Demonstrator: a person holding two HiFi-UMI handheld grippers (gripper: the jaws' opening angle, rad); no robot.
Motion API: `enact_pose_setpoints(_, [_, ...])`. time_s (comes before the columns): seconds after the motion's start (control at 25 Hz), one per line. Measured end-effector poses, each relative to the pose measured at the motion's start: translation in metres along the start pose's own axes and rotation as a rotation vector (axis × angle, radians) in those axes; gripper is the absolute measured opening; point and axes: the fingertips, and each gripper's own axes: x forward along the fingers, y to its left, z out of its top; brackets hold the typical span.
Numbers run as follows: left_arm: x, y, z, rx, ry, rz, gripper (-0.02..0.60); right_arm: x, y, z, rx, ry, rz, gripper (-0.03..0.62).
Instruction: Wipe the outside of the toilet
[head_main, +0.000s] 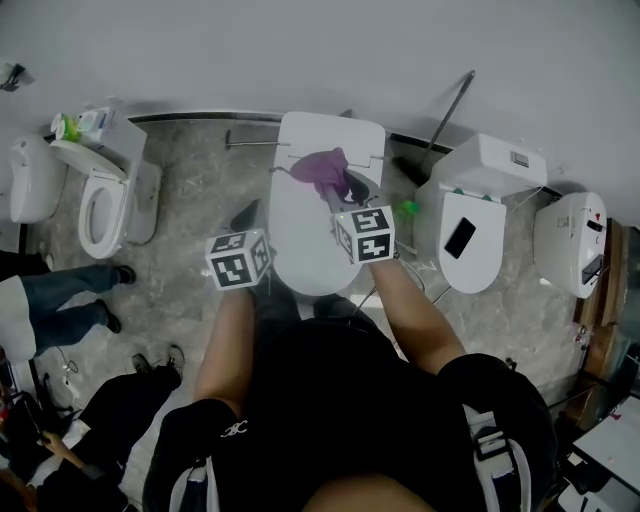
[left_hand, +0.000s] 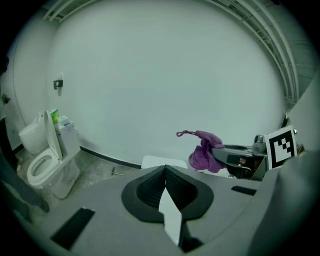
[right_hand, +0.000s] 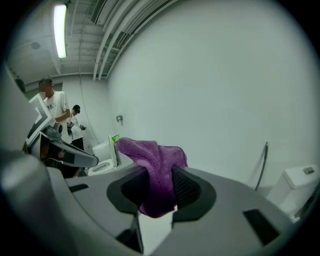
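Toilet (head_main: 305, 245) on mottled grey floor (head_main: 190, 185)

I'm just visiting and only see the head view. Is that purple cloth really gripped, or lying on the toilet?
Observer: Gripped. The right gripper view shows the right gripper with its jaws pinching the purple cloth.
Operator: And the other one?
Observer: The left gripper is shut with nothing in it.
Operator: Is the cloth wiping now?
Observer: Seemingly not; in the left gripper view it hangs in the air, clear of the toilet.
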Motion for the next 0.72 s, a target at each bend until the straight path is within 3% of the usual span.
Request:
enact_pose_setpoints(0.2, [0.033,0.042,0.009,-0.006,0.011,-0.038,0.009,0.054,0.018,-0.004,-0.068,0.062,0.034,0.123])
enact_pose_setpoints(0.48, [0.109,0.122,0.022,-0.065,0.041,-0.098,0.009,0.165,0.026,-0.015,-0.259,0.201,0.037,0.123])
enact_pose_setpoints(0.72, [0.194,0.176,0.025,-0.054,0.091,-0.167,0.009,0.281,0.019,-0.038,-0.525,0.298,0.065,0.121])
